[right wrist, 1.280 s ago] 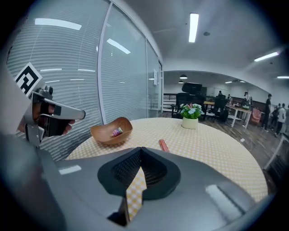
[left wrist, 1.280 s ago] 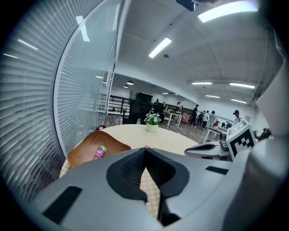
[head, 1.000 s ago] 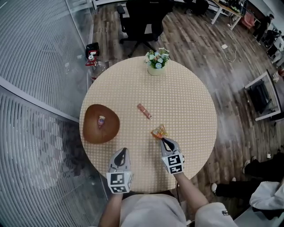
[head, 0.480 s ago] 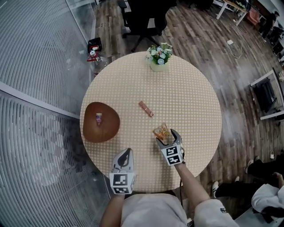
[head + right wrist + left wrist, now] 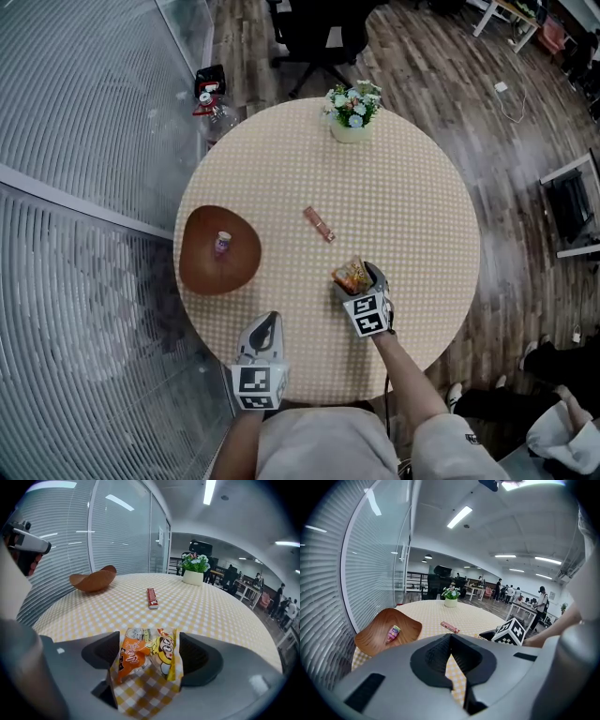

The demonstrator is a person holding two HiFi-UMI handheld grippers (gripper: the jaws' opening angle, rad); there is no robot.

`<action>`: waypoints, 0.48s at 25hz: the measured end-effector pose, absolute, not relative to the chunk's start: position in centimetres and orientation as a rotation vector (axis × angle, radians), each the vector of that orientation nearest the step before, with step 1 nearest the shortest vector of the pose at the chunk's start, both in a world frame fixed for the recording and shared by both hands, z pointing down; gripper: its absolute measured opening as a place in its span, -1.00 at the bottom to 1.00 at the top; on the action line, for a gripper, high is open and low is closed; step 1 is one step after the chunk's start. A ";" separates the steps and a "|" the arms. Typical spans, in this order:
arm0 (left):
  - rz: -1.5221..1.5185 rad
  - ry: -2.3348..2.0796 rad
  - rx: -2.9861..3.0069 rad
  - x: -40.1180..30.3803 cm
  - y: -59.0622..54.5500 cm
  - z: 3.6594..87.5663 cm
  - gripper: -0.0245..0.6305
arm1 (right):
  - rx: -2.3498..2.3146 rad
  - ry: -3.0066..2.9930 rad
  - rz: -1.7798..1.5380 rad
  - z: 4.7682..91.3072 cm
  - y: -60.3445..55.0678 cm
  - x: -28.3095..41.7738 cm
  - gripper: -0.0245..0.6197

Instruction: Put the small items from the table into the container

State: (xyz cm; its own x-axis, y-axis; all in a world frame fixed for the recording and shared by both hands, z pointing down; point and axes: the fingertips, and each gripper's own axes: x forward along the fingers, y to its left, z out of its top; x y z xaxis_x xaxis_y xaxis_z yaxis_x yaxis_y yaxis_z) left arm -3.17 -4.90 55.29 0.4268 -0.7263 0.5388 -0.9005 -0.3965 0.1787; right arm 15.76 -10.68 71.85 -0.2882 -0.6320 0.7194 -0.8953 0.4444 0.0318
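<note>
Since a second ago the right gripper (image 5: 362, 280) has dropped to the table (image 5: 412, 187). Its jaws, shut then, are now opening around the orange snack packet (image 5: 146, 658). The packet lies flat between them, not yet pinched, just right of centre in the head view. One pink item (image 5: 222, 243) already sits in the brown bowl (image 5: 199, 270) at mid-left. The packet and the red bar (image 5: 319, 224) at centre are left. At lower centre the left gripper (image 5: 266, 328) hangs with its jaws pressed together on nothing.

The desk (image 5: 412, 216) is checked yellow and white. The bowl (image 5: 202, 272) is plain brown wood, and the sweet (image 5: 222, 243) in it is pink. The packet (image 5: 352, 276) is orange and yellow, the bar (image 5: 319, 224) red. The flowers (image 5: 354, 101) are white and blue, their pot (image 5: 349, 132) pale.
</note>
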 end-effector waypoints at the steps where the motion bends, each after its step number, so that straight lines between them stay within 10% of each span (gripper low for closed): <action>1: 0.529 -1.379 2.239 -3.2 -5.0 55.2 -0.91 | 1.268 -2.022 0.510 72.1 -10.7 15.6 0.21; 12: 0.534 -1.394 2.229 -4.4 -4.7 55.2 -0.91 | 1.239 -1.946 0.507 72.4 -10.5 15.8 -0.11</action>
State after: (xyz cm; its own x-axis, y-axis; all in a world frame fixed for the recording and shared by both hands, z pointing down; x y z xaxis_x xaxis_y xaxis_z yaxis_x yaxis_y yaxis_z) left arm -4.43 -4.74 55.23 0.4130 -0.7306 0.5437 -0.9069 -0.3847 0.1721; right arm 15.81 -10.49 72.44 -0.2403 -0.5884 0.7720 -0.8902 0.4507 0.0663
